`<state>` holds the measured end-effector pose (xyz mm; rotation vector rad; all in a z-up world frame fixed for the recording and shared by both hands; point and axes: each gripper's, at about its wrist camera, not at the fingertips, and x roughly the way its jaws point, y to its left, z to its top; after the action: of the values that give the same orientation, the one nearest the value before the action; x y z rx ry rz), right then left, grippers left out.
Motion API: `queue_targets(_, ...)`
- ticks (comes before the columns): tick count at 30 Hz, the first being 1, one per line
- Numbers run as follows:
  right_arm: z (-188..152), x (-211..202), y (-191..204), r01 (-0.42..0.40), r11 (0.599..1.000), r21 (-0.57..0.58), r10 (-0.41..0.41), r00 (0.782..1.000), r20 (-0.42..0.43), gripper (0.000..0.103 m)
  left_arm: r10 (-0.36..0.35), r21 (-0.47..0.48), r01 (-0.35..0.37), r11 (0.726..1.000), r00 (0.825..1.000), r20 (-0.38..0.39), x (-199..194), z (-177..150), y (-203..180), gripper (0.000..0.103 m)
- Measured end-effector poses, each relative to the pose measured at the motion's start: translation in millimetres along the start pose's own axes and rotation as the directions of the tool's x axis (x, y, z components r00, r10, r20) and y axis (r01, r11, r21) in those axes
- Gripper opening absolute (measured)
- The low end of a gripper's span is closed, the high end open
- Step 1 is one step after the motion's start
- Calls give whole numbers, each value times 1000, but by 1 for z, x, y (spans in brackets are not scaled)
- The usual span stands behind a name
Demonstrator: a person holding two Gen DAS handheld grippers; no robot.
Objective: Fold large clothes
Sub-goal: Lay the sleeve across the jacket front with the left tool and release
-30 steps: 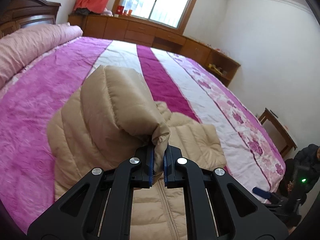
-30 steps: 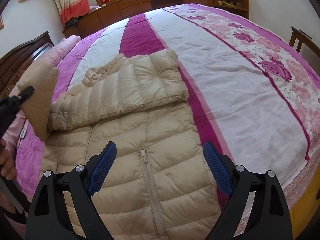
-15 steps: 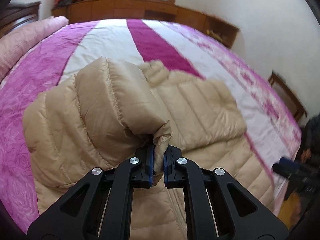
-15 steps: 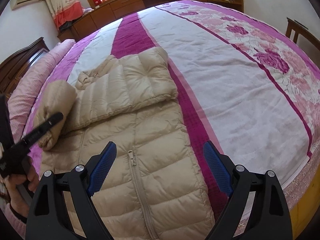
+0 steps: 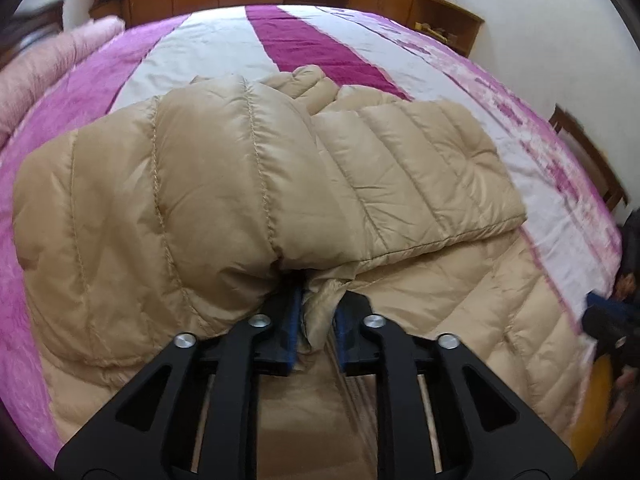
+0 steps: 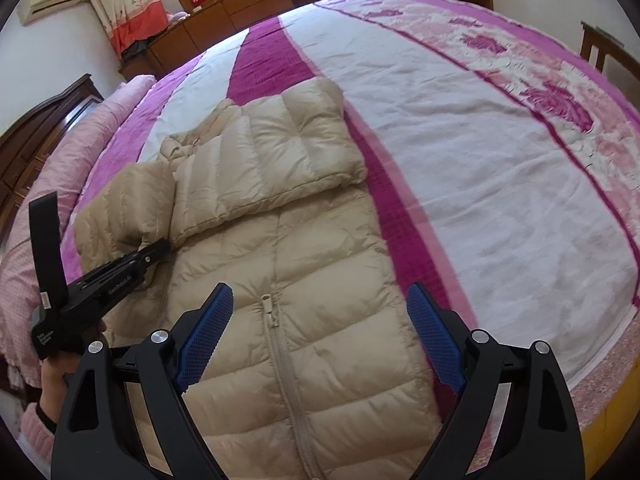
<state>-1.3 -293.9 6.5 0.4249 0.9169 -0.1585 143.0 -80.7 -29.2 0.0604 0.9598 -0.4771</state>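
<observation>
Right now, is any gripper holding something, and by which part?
The left gripper pinches the beige down jacket by the cuff end of its sleeve. The right gripper is open, holding nothing.

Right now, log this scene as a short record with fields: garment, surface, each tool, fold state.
garment: beige puffer jacket, front up, zipper closed
surface: striped magenta and white bedspread
left tool: shut on the cuff of the left sleeve, low over the jacket's chest
right tool: open, holding nothing, above the jacket's lower front
fold state: right sleeve lies folded across the chest; left sleeve brought inward, not yet released
</observation>
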Motion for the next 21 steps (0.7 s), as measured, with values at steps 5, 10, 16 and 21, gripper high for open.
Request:
queue_targets(5, 7, -2, 14, -16, 999, -29, 16, 1000, 12, 86, -25, 2, 25, 1000, 999, 24, -23, 0, -1, 54)
queue_targets(10, 9, -3, 42, -47, 995, -84, 48, 999, 11, 86, 4, 19, -5, 1000, 999, 33, -53, -5, 9, 61)
queue_targets(16, 8, -1, 83, -93, 982, -162, 93, 996, -6, 86, 83, -43, -83, 996, 996, 11, -83, -20, 53, 64)
queue_targets(21, 9, 4, 127, -125, 963, -239, 123, 992, -23, 86, 163, -112, -165, 980, 986, -31, -95, -33, 99, 65)
